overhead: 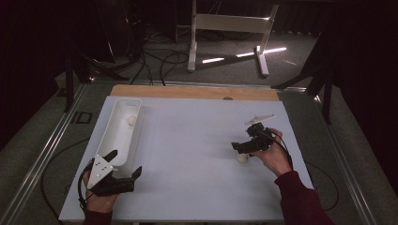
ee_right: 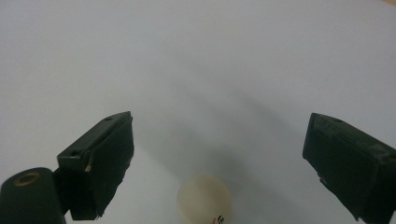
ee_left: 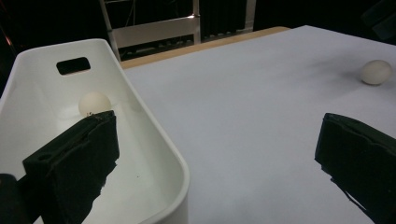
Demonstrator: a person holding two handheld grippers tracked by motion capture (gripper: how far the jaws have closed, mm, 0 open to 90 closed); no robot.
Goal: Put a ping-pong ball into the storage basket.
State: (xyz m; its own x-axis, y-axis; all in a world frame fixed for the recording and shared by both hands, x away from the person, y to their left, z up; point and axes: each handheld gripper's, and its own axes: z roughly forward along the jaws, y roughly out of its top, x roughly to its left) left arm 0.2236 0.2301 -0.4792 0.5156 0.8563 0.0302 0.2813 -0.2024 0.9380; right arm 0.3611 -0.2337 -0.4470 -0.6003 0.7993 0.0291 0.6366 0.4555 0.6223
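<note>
With its jaws spread wide and pointed down, the right gripper [overhead: 243, 149] hovers right over a white ball [ee_right: 204, 199] that sits loose on the white table [overhead: 197, 159], centred between the pads [ee_right: 112, 154]. At the near left corner the left gripper [overhead: 126, 164] is just as wide, one jaw inside the white bin [ee_left: 154, 135], where a second ball [ee_left: 95, 103] rests near the far end. Judgement: the ball looks light, hard, smooth and apt to roll or squirt free, so grip across its widest middle, gently.
</note>
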